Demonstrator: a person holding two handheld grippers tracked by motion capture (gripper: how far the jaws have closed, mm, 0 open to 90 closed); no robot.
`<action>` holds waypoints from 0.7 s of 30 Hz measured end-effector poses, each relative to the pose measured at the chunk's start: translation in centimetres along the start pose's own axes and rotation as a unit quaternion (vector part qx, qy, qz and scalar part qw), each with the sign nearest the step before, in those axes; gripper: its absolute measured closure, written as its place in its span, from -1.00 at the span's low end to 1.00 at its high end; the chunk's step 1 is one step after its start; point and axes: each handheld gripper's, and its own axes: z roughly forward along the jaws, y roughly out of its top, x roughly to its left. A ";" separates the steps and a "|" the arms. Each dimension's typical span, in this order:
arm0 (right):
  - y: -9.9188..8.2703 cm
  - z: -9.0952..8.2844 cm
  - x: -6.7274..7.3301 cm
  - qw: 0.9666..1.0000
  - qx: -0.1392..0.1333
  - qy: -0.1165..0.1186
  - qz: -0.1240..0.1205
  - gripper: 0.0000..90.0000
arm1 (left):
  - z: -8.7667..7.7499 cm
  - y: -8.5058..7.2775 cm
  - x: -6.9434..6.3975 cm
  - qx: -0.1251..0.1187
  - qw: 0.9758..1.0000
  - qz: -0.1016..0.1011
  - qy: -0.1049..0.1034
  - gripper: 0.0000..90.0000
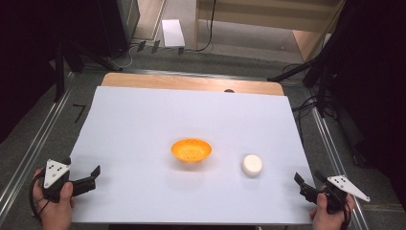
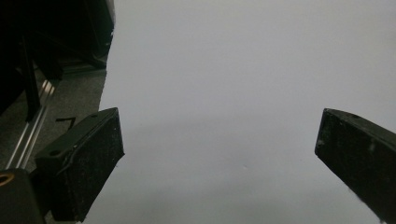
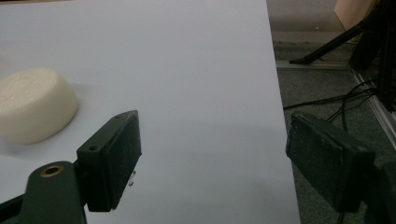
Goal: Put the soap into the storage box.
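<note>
Orange bowl [image 1: 191,150] beside white puck [image 1: 252,165]

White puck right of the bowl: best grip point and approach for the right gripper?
Judging by shape: pinch the white puck across its rounded side wall, from the near right with the right gripper, which sits open there. It lies flat, apart from the orange bowl, so both flanks are free.

White sheet [image 1: 143,124] covering a tan wooden desk [image 1: 191,82]. Orange bowl [image 1: 191,150] near the sheet's centre; cream-white round block [image 1: 252,165] toward its right edge. Left gripper [image 1: 82,178] and right gripper [image 1: 309,184]: black jaws, each topped by a grey plate with dark dots.
</note>
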 end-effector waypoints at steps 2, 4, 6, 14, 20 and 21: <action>0.0 -0.1 0.1 1.000 -0.003 0.008 -0.006 -0.49 | 0.0 0.0 0.0 -0.001 1.000 0.000 0.000 -0.97; 0.1 -0.1 0.1 1.000 -0.003 0.027 -0.011 -0.49 | 0.0 0.0 0.0 -0.002 1.000 0.000 -0.001 -0.97; 0.2 0.0 0.1 0.999 0.002 0.038 -0.015 -0.47 | 0.0 0.0 0.0 -0.001 1.000 -0.001 -0.002 -0.97; 1.6 0.3 1.4 0.992 0.045 0.113 -0.028 -0.76 | 0.0 0.0 0.0 -0.002 1.000 0.000 -0.001 -0.97; 2.5 0.5 2.7 0.987 0.072 0.129 -0.062 -0.95 | 0.0 0.0 0.0 -0.005 1.000 0.000 -0.002 -0.97; 2.8 0.8 3.0 0.986 0.095 0.118 -0.068 -0.97 | 0.0 0.0 0.0 -0.004 1.000 0.001 -0.002 -0.97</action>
